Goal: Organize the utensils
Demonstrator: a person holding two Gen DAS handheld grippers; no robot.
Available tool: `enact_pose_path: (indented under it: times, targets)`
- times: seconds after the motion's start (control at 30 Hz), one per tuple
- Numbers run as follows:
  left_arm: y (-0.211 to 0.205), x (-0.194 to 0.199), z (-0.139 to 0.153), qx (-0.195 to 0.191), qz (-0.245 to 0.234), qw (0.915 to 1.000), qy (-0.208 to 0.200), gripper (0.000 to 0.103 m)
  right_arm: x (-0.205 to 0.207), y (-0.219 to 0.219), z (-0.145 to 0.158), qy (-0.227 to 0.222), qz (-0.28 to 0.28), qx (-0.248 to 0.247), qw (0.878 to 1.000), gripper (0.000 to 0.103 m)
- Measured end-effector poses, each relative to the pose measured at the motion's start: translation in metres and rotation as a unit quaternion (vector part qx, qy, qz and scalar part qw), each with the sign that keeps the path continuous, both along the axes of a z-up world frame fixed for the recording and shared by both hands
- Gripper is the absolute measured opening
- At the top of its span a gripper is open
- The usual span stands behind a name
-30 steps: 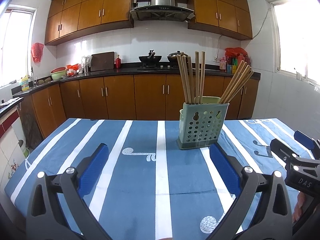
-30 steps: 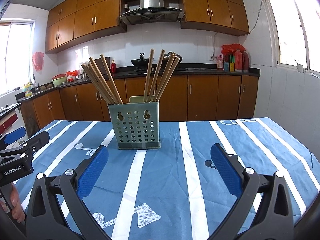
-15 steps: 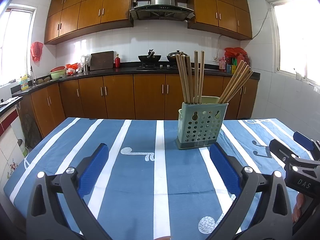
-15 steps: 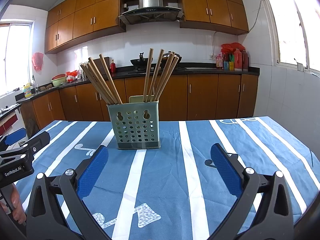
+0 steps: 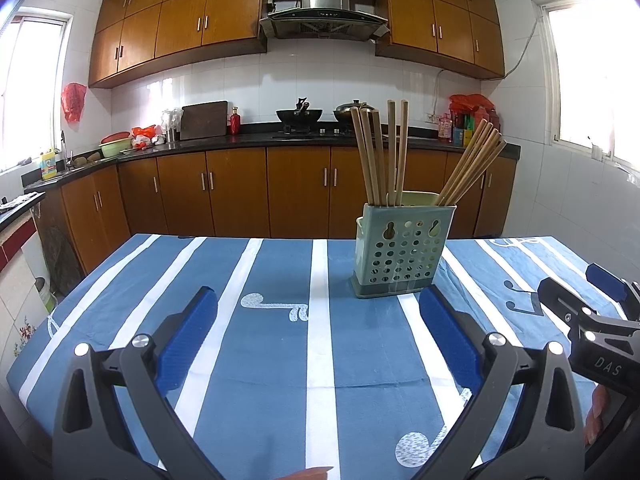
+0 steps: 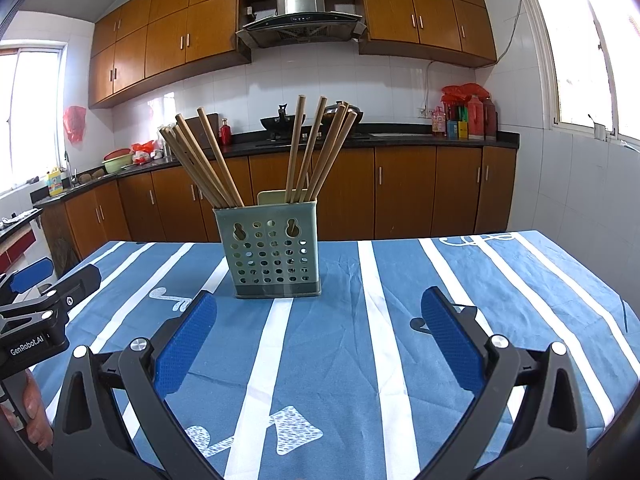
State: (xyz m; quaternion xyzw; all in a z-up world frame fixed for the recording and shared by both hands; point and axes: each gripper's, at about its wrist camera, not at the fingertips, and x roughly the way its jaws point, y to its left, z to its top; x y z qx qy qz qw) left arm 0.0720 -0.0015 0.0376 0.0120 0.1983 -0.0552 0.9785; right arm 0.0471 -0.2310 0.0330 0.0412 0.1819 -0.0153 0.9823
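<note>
1. The left gripper (image 5: 318, 312) hovers over the near part of the table with its blue-padded black fingers spread wide apart, nothing between them.
2. The right gripper (image 6: 318, 312) hovers beside it, equally spread and empty; each gripper shows at the edge of the other's view, with part of a hand (image 6: 34, 412) on the left one's grip.
3. The blue tablecloth with white stripes and music-note prints (image 6: 400, 320) covers the table.
4. The pale green perforated plastic utensil holder (image 6: 274, 254) stands upright toward the far edge, about midway along it, well ahead of both grippers.
5. The brown wooden chopsticks (image 6: 200, 160) stand in the holder in two leaning bundles, one at each side.
6. The lower ends of the chopsticks are hidden by the holder's wall; I cannot tell how it is divided inside.
</note>
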Motion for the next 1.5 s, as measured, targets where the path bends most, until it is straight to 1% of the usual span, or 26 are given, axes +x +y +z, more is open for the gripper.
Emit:
enact_pose_path:
  times: [1.5]
  targets:
    - [-0.0025,0.003,-0.0016,0.002,-0.002,1.0,0.004,0.099,-0.0009,0.0048,-0.002,0.003,-0.002,0.004,1.0,0.101]
